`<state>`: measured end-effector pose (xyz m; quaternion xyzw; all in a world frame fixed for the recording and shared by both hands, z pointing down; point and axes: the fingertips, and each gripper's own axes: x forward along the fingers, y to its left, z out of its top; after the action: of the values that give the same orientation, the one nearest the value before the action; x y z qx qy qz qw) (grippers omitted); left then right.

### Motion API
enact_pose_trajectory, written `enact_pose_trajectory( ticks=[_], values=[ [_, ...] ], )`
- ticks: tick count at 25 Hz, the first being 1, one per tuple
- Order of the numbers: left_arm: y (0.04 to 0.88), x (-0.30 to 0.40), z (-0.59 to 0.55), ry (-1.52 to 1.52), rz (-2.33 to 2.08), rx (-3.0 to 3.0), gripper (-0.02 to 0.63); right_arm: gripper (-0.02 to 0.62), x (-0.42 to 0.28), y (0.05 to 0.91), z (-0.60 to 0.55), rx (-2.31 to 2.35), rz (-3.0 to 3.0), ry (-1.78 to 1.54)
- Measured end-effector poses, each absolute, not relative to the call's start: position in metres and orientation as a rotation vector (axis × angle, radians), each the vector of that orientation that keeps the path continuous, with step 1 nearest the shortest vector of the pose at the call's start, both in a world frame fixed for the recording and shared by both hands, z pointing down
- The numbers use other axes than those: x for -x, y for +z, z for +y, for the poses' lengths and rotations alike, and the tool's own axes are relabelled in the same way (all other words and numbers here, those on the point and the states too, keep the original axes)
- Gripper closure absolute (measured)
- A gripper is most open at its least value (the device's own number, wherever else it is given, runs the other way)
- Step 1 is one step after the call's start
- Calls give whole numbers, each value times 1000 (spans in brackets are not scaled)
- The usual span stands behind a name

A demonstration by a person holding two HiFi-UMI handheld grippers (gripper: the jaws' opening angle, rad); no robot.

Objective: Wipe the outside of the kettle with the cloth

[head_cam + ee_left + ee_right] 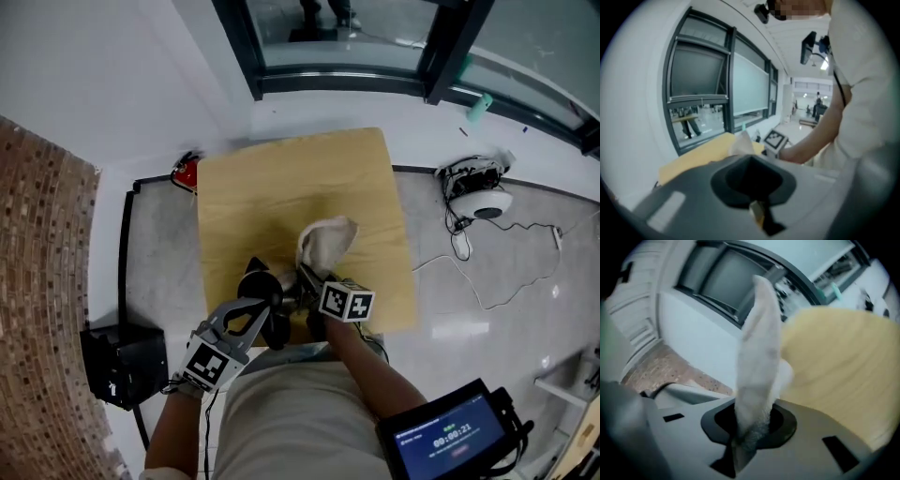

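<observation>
Your right claw (pixel 740 448) pinches the cloth (pixel 326 242) just beside the kettle (pixel 255 279). Your left claw (pixel 761 220) looks closed and empty. I'd judge the wiping still lies ahead.

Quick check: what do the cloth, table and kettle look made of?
Cloth: soft fabric, off-white and matte; it bunches in loose folds and shows a fuzzy nap. Table: probably wood or laminate, pale yellow, smooth with a slight sheen; no grain is clear. Kettle: dark, maybe plastic or coated metal; too small to tell.
</observation>
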<state>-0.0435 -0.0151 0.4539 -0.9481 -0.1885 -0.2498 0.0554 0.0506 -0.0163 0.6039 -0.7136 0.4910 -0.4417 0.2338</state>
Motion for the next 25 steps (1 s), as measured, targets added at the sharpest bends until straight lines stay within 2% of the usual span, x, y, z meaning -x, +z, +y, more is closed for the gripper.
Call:
enact_pose_trajectory(
  ticks=[2, 4, 6, 10, 13, 16, 20, 25],
  values=[
    [454, 42, -14, -764, -578, 2868, 609, 517, -49, 583, -19, 1899, 1382, -1237],
    [453, 40, -16, -743, -577, 2872, 609, 517, -33, 505, -32, 1837, 1574, -976],
    [450, 41, -18, -717, -553, 2897, 609, 517, -24, 490, -37, 1878, 1610, -857],
    [451, 39, -14, -723, -527, 2897, 609, 517, -52, 618, -1, 1989, 1289, -1340],
    [446, 58, -31, -742, -341, 2945, 609, 517, -50, 596, 18, 1996, 1411, -1354],
    [481, 106, -46, -853, -189, 3070, 609, 515, -28, 576, 38, 1909, 1440, -1427],
    [559, 140, 23, -960, -679, 2725, 613, 515, 0, 581, 36, 1867, 1379, -1488],
    [567, 107, 62, -902, -935, 2706, 607, 515, -6, 584, 17, 1861, 1480, -1441]
  ],
)
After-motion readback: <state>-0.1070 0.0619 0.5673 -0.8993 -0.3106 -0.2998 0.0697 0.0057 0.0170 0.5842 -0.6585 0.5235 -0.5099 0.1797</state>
